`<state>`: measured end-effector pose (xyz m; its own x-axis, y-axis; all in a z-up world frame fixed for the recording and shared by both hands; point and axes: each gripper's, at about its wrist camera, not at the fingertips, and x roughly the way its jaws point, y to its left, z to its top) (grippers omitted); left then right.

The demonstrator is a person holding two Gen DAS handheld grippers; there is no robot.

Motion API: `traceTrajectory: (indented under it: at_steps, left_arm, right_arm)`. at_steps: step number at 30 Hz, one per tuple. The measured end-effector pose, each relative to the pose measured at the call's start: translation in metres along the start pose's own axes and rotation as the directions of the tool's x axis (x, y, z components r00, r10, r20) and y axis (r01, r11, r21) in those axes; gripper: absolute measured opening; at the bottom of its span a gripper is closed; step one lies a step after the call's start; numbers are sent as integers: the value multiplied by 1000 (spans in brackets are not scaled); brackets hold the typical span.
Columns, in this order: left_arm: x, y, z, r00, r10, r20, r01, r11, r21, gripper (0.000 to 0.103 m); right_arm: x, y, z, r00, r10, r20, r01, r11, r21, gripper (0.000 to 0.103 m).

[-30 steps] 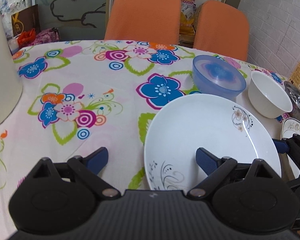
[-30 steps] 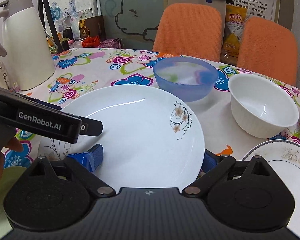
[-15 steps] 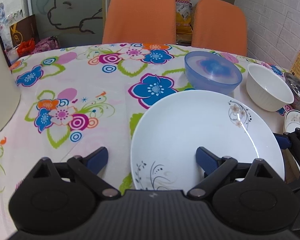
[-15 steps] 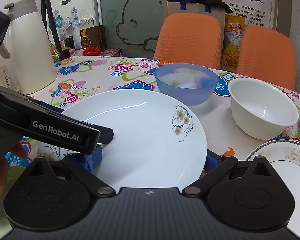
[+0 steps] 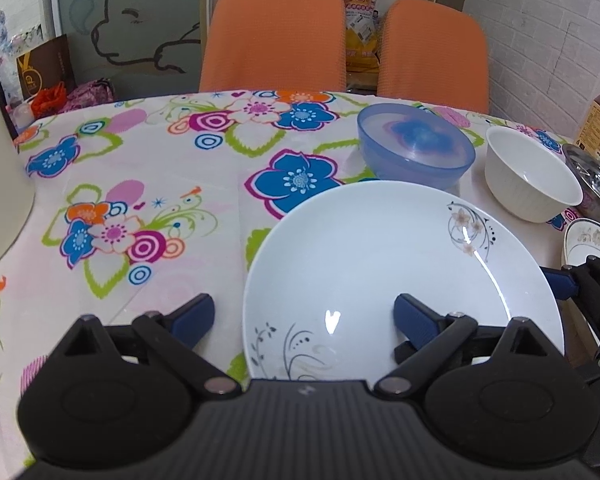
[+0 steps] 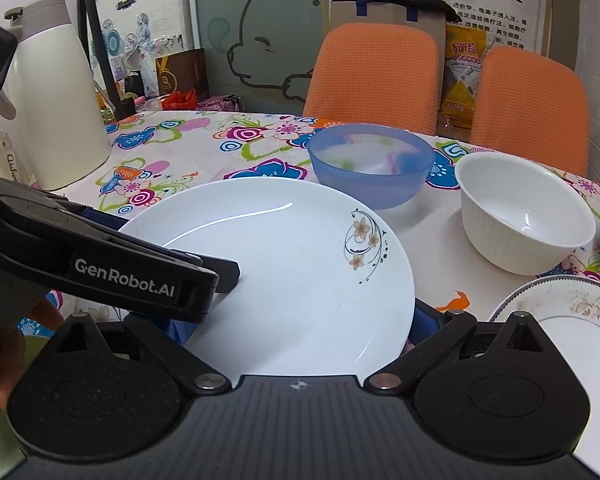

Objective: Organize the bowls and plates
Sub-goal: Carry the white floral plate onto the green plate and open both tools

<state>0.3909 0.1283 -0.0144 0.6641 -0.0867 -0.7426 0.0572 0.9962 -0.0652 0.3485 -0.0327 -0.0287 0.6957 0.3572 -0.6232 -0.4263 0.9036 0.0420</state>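
Compared with a second ago, your left wrist view is showing the large white plate (image 5: 400, 276) shifted leftward across the floral tablecloth (image 5: 140, 184), with the blue translucent bowl (image 5: 416, 148) and white bowl (image 5: 532, 176) sitting further from the frame edge.

From the left wrist, your left gripper (image 5: 304, 316) is standing spread wide: one blue pad is hovering over the cloth left of the plate, the other is sitting over the plate's inside, and whether it is touching the glaze you cannot tell. Both bowls are resting just behind the plate, side by side, in front of two orange chairs (image 5: 276, 36). A patterned plate (image 5: 588, 240) is peeking in at the right, beside your other gripper's dark body.

From the right wrist, your right gripper (image 6: 296, 320) is also splayed apart, its fingers straddling the near rim of the large white plate (image 6: 292, 272), mostly hidden beneath it. The left gripper's branded finger (image 6: 132, 276) is reaching over the plate's left side. A cream thermos jug (image 6: 56, 96) is standing at far left, and the patterned plate (image 6: 572, 312) is lying near right
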Motion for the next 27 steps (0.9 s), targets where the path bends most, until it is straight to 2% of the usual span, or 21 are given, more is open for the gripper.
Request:
traceTrajectory:
  at_steps: [3,10,13,15,20,27]
  left_arm:
    - [-2,-11,1,1000,-26,-4,26,999,27,87]
    - [4,-12,12,999,2,-33,-3,1000,-30,87]
    - [3,-4,18,998,-42,-39,38,996,-78,87]
    - [-1,-1,22,998,-63,-29,60,994,-97,87]
    - [-18,-7,25,999,-34,11,35,997,-68,87]
    - [-54,-8,10,998,-38,46,40,998,-57,86]
  right_arm:
    - [0,8,1,999,-32,-9,32,999,25,90]
    - [2,5,10,999,-32,-33,35,995,93,90]
    - [-6,6,17,999,-36,4,36,996,81,90]
    - [-11,9,20,999,-43,21,42,997,69,90]
    - [-25,11,22,998,-29,48,25,996,83,90]
    - [-59,26,14,997,-20,76,14,996,84,90]
